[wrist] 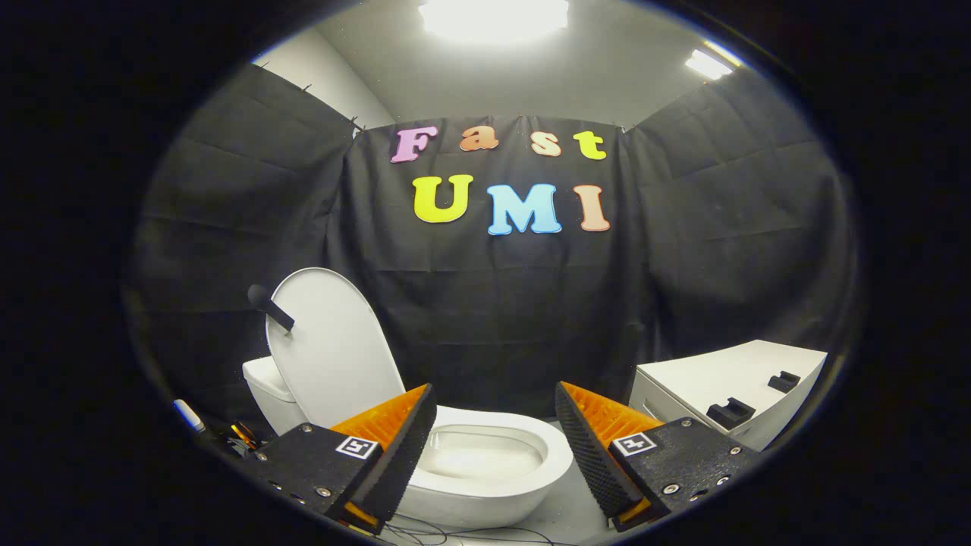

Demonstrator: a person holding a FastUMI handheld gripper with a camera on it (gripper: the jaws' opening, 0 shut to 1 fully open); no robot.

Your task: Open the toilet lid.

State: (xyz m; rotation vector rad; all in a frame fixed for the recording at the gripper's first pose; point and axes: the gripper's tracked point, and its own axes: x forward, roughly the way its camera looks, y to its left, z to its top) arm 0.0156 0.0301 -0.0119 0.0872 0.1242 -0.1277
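- The gripper (pixel 494 406) has its jaws spread wide apart and there's nothing between them, no grip on anything.
- Right past the jaws, showing through the gap, sits the white toilet bowl (pixel 485 462), open on top so the inside of the basin is visible.
- The toilet lid (pixel 334 353) is already up, standing nearly upright at the back of the bowl, beyond the left finger, leaning back toward the tank (pixel 267 390).
- A dark handle (pixel 269 307) sticks out from the lid's left edge.
- Some thin cables (pixel 455 535) trail on the floor in front of the bowl.
- Off past the right finger is a white cabinet (pixel 728 394) with two dark handles on its front, well apart from the toilet.
- Black cloth wall behind everything, ceiling lights overhead.
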